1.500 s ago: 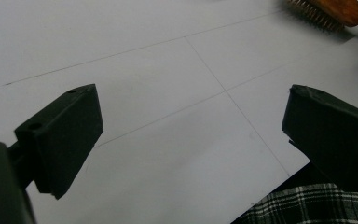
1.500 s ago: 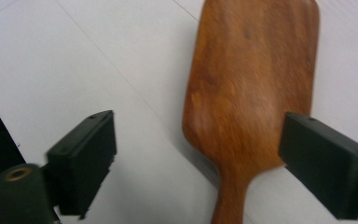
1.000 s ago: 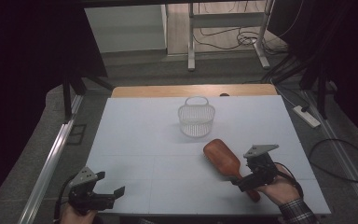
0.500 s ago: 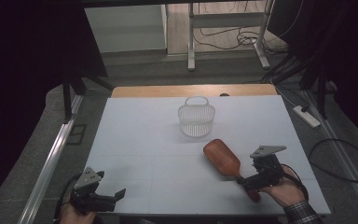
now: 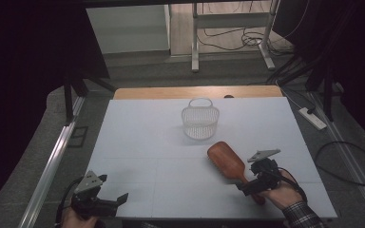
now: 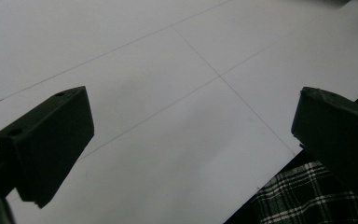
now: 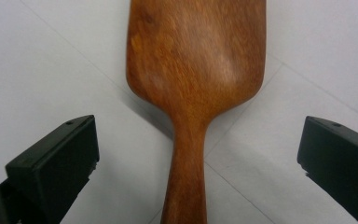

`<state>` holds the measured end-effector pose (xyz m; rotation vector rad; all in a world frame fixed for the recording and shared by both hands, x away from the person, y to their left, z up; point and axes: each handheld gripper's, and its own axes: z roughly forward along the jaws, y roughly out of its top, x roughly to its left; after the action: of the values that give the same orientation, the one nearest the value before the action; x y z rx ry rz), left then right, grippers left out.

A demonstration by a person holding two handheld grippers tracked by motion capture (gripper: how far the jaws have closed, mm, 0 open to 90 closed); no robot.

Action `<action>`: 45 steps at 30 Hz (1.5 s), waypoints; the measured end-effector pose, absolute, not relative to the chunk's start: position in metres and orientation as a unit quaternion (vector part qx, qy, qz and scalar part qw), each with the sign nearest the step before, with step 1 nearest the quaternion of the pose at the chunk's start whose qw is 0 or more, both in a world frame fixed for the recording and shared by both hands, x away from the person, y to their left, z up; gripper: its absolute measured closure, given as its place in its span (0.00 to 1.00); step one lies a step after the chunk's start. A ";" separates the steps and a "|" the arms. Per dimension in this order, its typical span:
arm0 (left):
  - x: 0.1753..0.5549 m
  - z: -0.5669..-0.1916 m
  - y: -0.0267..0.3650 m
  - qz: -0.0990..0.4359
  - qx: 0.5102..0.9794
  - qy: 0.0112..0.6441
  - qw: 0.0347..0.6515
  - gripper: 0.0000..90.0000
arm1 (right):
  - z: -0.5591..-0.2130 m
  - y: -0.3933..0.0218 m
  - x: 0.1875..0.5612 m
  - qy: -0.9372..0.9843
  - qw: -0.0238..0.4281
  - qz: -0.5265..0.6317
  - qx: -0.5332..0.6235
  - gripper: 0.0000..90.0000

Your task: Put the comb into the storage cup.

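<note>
A brown wooden hairbrush [image 5: 228, 163] lies back-up on the white table [image 5: 142, 142], its handle pointing toward the near right. My right gripper [image 5: 251, 181] is at that handle. In the right gripper view the hairbrush handle [image 7: 186, 177] runs up between the two jaws of my right gripper [image 7: 199, 133], which stand wide open and clear of it on both sides. My left gripper [image 5: 113, 189] hovers at the near left edge. Its jaws are spread open over bare table in the left gripper view [image 6: 191, 109].
A small white wire basket [image 5: 200, 119] with a handle stands upright toward the far middle of the table. A plaid sleeve [image 6: 303, 198] lies past the table's near edge. Beyond the table's far side are a wooden strip [image 5: 171, 92], floor and cables.
My right gripper has shifted slightly around the brush handle, still open. The brush and basket have stayed put. My left gripper has hardly moved.
</note>
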<state>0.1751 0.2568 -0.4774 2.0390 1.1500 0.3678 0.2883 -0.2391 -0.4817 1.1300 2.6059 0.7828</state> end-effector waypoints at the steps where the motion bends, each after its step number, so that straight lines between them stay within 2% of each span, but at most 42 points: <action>1: 0.175 -0.477 0.257 0.144 0.797 0.450 0.377 0.00 | -0.483 -0.239 0.289 0.880 0.096 0.261 0.385 0.00; 25: 0.174 -0.477 0.257 0.147 0.796 0.445 0.383 0.00 | -0.504 -0.222 0.295 0.898 0.087 0.184 0.390 0.00; 27: 0.174 -0.477 0.257 0.147 0.796 0.445 0.383 0.00 | -0.503 -0.222 0.295 0.897 0.087 0.184 0.393 0.03; 31: 0.173 -0.477 0.257 0.147 0.796 0.445 0.383 0.00 | -0.502 -0.224 0.296 0.895 0.087 0.190 0.395 0.13; 32: 0.173 -0.477 0.257 0.147 0.796 0.445 0.383 0.00 | -0.501 -0.225 0.296 0.894 0.087 0.190 0.396 0.21; 35: 0.173 -0.477 0.257 0.148 0.797 0.444 0.381 0.00 | -0.500 -0.226 0.295 0.897 0.084 0.189 0.390 0.37; 37: 0.173 -0.477 0.257 0.148 0.797 0.444 0.381 0.00 | -0.500 -0.226 0.295 0.899 0.083 0.189 0.387 0.40; 40: 0.174 -0.477 0.257 0.148 0.798 0.444 0.380 0.00 | -0.499 -0.225 0.296 0.898 0.081 0.195 0.386 0.57; 41: 0.174 -0.477 0.257 0.148 0.798 0.444 0.380 0.00 | -0.499 -0.225 0.296 0.898 0.081 0.195 0.386 0.57; 42: 0.173 -0.477 0.257 0.148 0.798 0.444 0.380 0.00 | -0.498 -0.225 0.296 0.899 0.080 0.193 0.385 0.65; 43: 0.173 -0.477 0.257 0.148 0.798 0.444 0.380 0.00 | -0.498 -0.225 0.296 0.899 0.080 0.193 0.385 0.65; 45: 0.173 -0.477 0.257 0.149 0.797 0.445 0.380 0.00 | -0.498 -0.226 0.298 0.898 0.075 0.190 0.390 0.77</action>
<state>0.1734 0.2567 -0.4770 2.0356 1.1374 0.3794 0.2980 -0.2256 -0.4982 1.1704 2.6930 0.5715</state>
